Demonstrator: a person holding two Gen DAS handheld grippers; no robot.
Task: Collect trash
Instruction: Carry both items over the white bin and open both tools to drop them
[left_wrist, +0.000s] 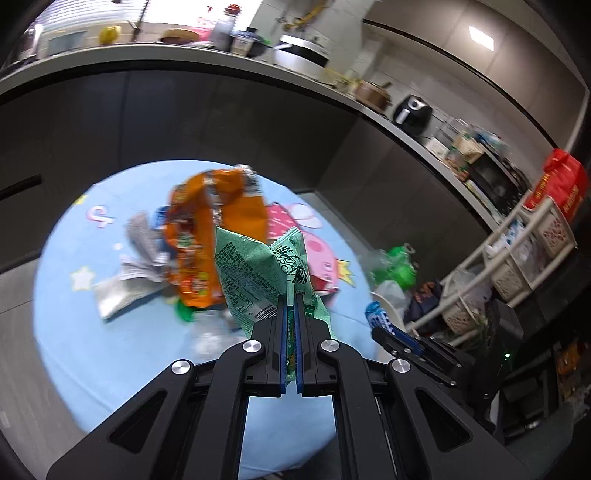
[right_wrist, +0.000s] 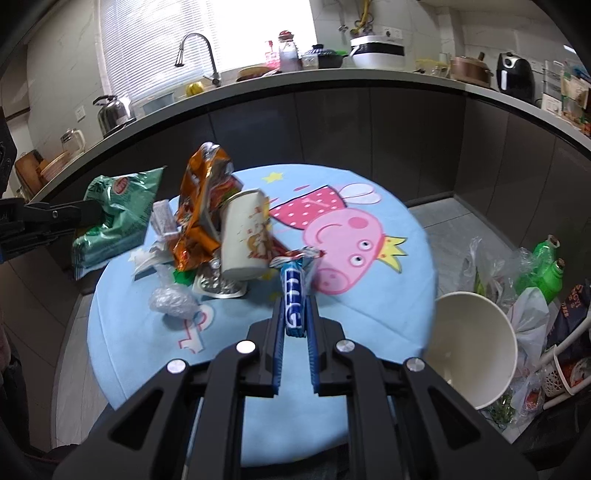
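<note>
**Desk:** What does each tool hold?

**Photographer:** The left tool is clamped shut on the lower edge of a green snack bag, which stands up from the blades, clear of the counter. The right tool pinches a blue candy wrapper lengthwise between its blades, the twisted end pointing to 12 o'clock.

**Desk:** Why held like that?

**Photographer:** Both pieces are thin and limp, so an edge or a narrow waist is probably the only purchase two flat blades get. Both appear lifted off the round, cartoon-pig cloth.

**Desk:** Where is the rest of the trash?

**Photographer:** In a heap at 10 o'clock of the right tool: an orange snack bag standing crumpled, a paper cup leaning against it, a foil lid beneath, a wad of clear plastic nearer the camera.

**Desk:** And the destination?

**Photographer:** Likely the white bucket at 4 o'clock, just off the counter's rim, mouth tilted toward the tool and seemingly empty. Green bottles and plastic bags sit behind it on the floor.
</note>
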